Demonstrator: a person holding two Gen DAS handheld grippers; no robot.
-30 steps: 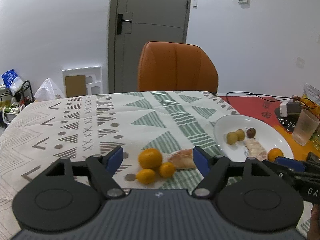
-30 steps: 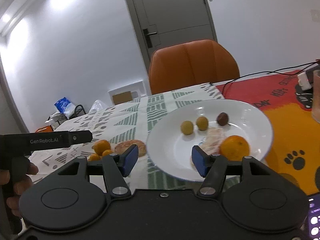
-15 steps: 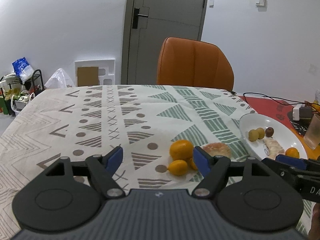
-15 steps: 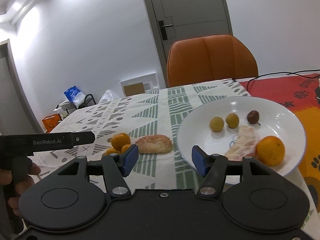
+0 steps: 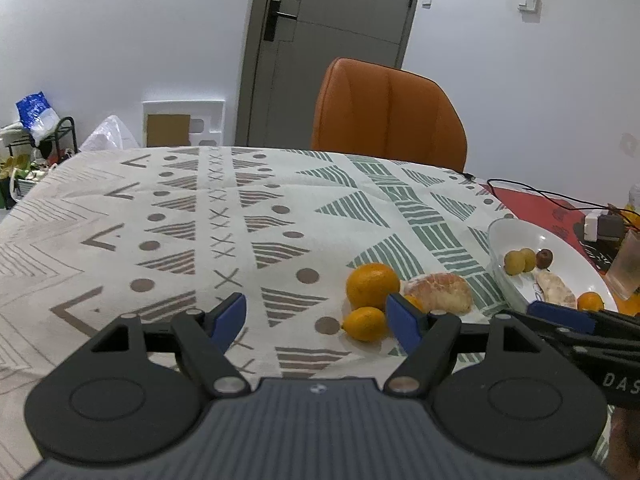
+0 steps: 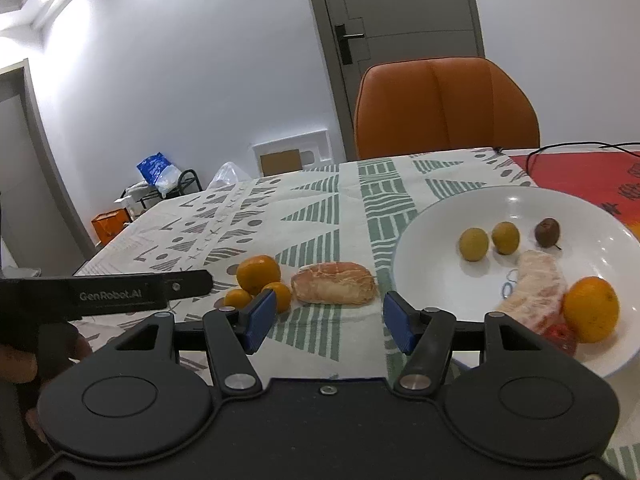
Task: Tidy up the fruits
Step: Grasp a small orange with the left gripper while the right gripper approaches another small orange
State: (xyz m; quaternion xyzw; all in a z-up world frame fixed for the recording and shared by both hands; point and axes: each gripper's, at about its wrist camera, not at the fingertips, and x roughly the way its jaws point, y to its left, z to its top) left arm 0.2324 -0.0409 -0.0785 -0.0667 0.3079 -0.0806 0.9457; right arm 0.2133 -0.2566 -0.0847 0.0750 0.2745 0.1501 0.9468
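Orange chair (image 5: 388, 116) stands at the far table edge, before a closed grey door (image 5: 332, 48). Patterned tablecloth (image 5: 180, 220) covers the table; a red mat (image 6: 580, 172) adjoins it, a black cable (image 5: 532, 192) lying across. Translucent cup (image 5: 626, 264) stands beside the mat. Blue bag (image 6: 154, 170) rests on a floor rack.

White walls, grey door (image 5: 332, 52) with dark lever handle, shut. Orange padded chair (image 5: 388, 114) pushed up to far edge of counter (image 5: 180, 216), which wears a patterned cloth. Small black rack (image 6: 176, 184) with blue bag by left wall. Ceiling light glare upper left in right view
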